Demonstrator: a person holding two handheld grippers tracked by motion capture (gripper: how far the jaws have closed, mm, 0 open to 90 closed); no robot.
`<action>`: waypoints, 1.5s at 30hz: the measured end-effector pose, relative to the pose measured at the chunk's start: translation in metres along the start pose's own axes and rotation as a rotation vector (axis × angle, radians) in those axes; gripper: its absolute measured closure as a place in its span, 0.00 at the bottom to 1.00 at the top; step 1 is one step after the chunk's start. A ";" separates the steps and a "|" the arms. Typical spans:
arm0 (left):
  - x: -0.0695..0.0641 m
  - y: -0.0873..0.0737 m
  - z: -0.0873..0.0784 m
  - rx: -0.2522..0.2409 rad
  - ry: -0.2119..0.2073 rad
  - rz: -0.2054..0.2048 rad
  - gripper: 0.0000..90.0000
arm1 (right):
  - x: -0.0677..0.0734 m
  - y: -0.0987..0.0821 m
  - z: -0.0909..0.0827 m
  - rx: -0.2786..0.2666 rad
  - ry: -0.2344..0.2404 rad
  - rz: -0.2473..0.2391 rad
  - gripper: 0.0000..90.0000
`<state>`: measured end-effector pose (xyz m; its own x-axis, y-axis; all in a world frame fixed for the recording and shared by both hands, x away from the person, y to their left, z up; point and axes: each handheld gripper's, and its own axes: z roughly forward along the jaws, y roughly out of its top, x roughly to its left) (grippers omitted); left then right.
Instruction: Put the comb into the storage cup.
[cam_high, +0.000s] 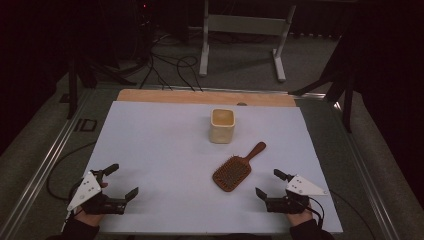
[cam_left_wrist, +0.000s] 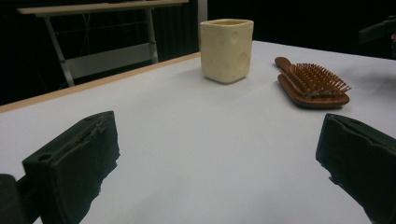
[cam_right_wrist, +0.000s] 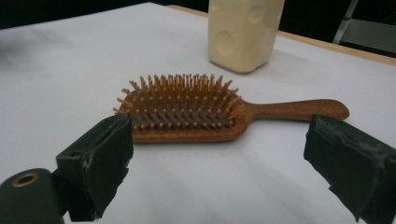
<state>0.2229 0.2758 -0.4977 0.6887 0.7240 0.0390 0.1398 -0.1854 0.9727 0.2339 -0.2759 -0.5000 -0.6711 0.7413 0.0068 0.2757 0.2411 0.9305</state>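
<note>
Right gripper view: unlabelled wooden hairbrush (cam_right_wrist: 187, 112) beside dimpled cream cup (cam_right_wrist: 243, 32).

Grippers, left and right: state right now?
Left gripper: open, holding nothing.
Right gripper: open, holding nothing, short of the hairbrush.

No text, label, brand, number or sign can be read anywhere in these pictures.
</note>
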 end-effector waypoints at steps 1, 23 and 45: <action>0.000 0.000 0.000 0.003 0.001 0.003 0.00 | 0.000 0.001 -0.001 -0.005 -0.003 0.001 0.09; -0.002 0.003 0.004 0.000 -0.015 0.013 0.00 | 0.010 0.004 0.000 0.071 0.069 -0.041 0.09; -0.002 0.003 -0.003 -0.005 0.001 0.020 0.00 | 0.016 0.050 -0.014 0.049 0.101 -0.088 0.09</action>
<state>0.2196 0.2758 -0.4939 0.6904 0.7210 0.0592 0.1220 -0.1968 0.9728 0.2277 -0.2609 -0.4488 -0.7596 0.6495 -0.0347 0.2444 0.3344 0.9102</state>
